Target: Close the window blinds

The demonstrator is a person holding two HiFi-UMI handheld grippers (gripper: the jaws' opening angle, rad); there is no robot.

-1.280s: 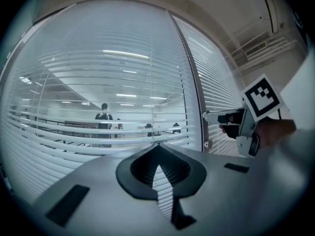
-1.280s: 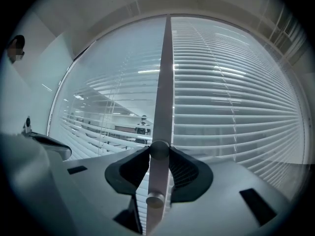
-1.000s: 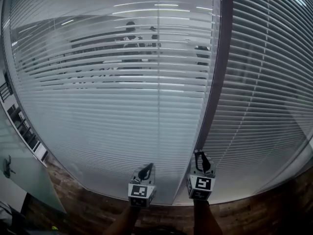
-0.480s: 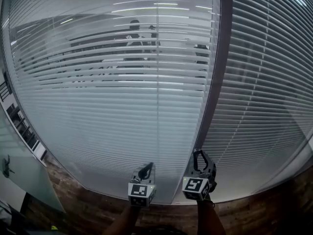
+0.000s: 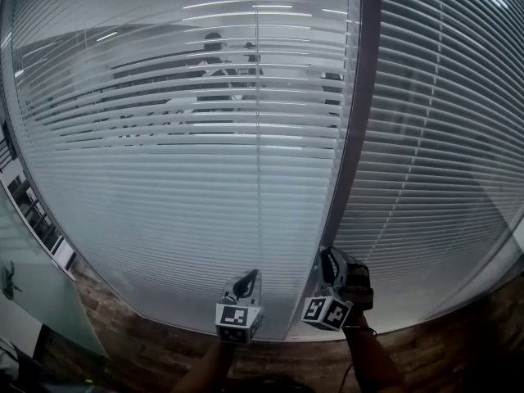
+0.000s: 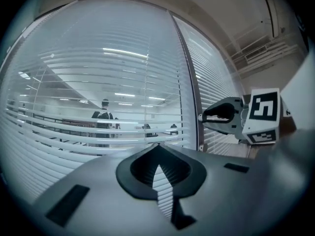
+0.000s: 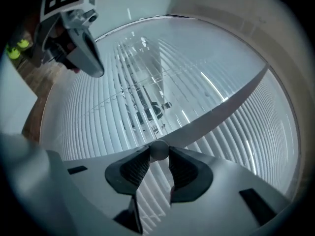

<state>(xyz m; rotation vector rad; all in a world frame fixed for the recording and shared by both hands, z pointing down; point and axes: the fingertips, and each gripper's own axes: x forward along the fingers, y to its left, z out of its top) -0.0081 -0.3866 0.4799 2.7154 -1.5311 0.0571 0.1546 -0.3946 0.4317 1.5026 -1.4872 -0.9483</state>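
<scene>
Two grippers were counted, the left gripper (image 5: 246, 278) and the right gripper (image 5: 332, 258)! Two sets of blinds hung there, the left blind (image 5: 164, 178) and the right blind (image 5: 442, 154), plus one dark post (image 5: 360, 97). One round knob (image 7: 158, 149) showed, and three figures (image 6: 104, 116) stood beyond the slats (two of them tiny).

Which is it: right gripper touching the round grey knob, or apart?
Touching. In the right gripper view, the right gripper pinches the round grey knob from both sides.
</scene>
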